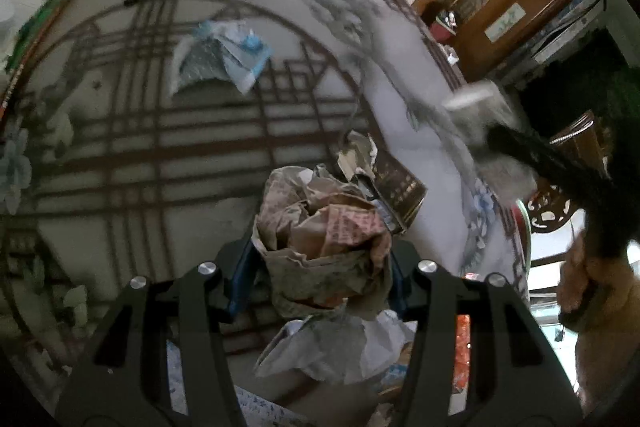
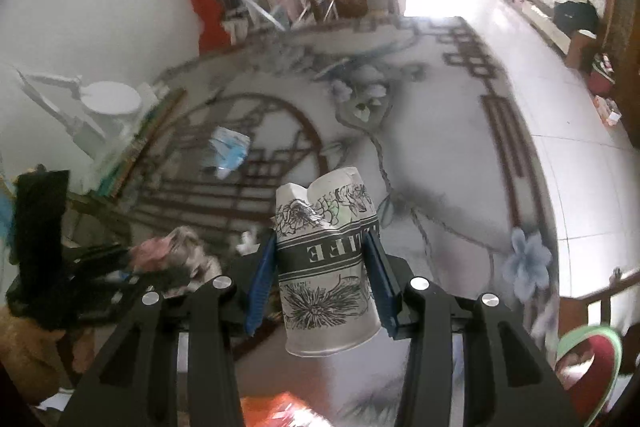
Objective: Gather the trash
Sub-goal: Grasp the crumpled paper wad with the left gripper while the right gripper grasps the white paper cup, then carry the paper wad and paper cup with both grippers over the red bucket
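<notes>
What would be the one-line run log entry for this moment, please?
left gripper: shut on crumpled paper | right gripper: shut on crushed paper cup | blue wrapper: on rug

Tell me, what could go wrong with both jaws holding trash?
The crumpled paper wad bulges beyond the left gripper, so bits might drop. The paper cup in the right gripper is already dented and could slip. The blue wrapper on the rug might be forgotten.
</notes>
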Available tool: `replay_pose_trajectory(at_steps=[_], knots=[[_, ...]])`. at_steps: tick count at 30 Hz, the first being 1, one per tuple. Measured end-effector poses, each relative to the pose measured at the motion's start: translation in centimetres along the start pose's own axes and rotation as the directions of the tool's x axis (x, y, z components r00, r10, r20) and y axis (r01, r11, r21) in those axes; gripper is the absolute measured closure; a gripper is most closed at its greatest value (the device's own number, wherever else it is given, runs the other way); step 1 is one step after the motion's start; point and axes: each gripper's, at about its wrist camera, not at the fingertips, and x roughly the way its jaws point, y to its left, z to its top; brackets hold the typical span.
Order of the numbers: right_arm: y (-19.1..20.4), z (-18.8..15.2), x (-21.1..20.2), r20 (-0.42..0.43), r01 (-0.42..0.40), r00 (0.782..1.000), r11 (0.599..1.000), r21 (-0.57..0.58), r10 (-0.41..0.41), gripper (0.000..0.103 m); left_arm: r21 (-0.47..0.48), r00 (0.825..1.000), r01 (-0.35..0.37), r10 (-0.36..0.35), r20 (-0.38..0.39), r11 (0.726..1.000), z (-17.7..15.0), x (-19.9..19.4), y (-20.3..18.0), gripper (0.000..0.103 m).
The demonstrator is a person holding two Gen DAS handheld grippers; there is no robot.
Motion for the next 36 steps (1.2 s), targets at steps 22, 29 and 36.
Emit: replay_pose_trajectory(at_steps=[22,29,36], knots=[[-0.3,-11.0,-11.6,0.168,0.101,0.976,0.968,0.228,-0.141,0.06,0.142,0.991,0.059,-0.075,0.11,0.988,-2.5,-5.3,-8.6,0.052],[-2.2,-13.7,-13.5,0.164,0.132,0.969,0.949,0.286,-0.184,0.06,0.178,0.991,0.085,-0.102,0.087,0.98,-3.4,-4.7,-11.3,0.052],[-5.5,-15.6,-16.1,0.165,0.179,0.954,0.918,0.354,-0.249,0.06,0.225,0.989,0.116,-0.134,0.068,0.967,-3.4,-3.7,-14.7,0.052]])
